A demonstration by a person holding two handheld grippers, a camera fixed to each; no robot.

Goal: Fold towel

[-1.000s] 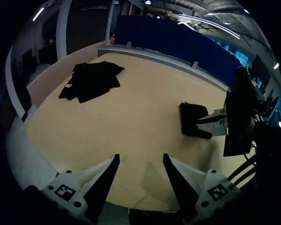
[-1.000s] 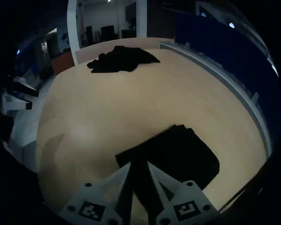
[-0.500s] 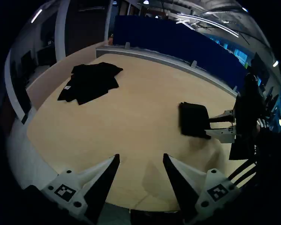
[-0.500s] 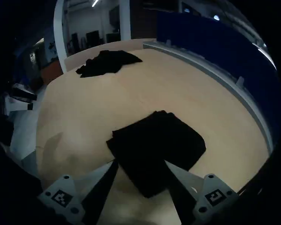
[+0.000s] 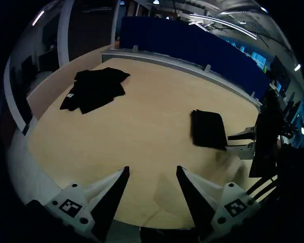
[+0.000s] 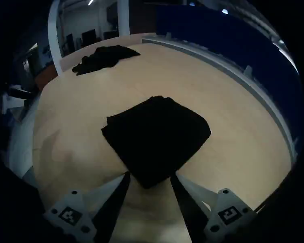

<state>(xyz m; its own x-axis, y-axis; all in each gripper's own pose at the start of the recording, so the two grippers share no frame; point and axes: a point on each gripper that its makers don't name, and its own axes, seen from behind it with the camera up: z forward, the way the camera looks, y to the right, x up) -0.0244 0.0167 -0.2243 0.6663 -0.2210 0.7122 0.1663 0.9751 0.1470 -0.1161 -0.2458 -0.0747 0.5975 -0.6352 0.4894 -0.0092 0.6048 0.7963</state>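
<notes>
We see the folded black towel (image 6: 156, 137) flat on the wooden counter (image 6: 233, 133), a compact, roughly square stack w/ one corner pointing toward the right gripper (image 6: 150, 175). The jaws of that gripper are spread wide. In the right gripper view the towel's near corner sits in the gap between the two fingers, but neither finger presses on it, so nothing is held.

In the left gripper view the towel (image 5: 208, 128) lies toward the right side of the counter (image 5: 152, 113). The right gripper (image 5: 233, 142) is just beside the towel's edge, tips aimed at it, w/ a dark sleeve (image 5: 265, 137) behind. We can't tell if the tips touch the cloth.

The left gripper (image 5: 152, 168) is over the near edge of the counter, well apart from the towel, jaws open w/ only bare wood between them.

A loose pile of black cloth (image 5: 93, 87) sits at the far-left part of the counter, unfolded and crumpled, also seen far off in the right gripper view (image 6: 101, 58). A blue partition (image 5: 192, 40) runs along the counter's far side.
</notes>
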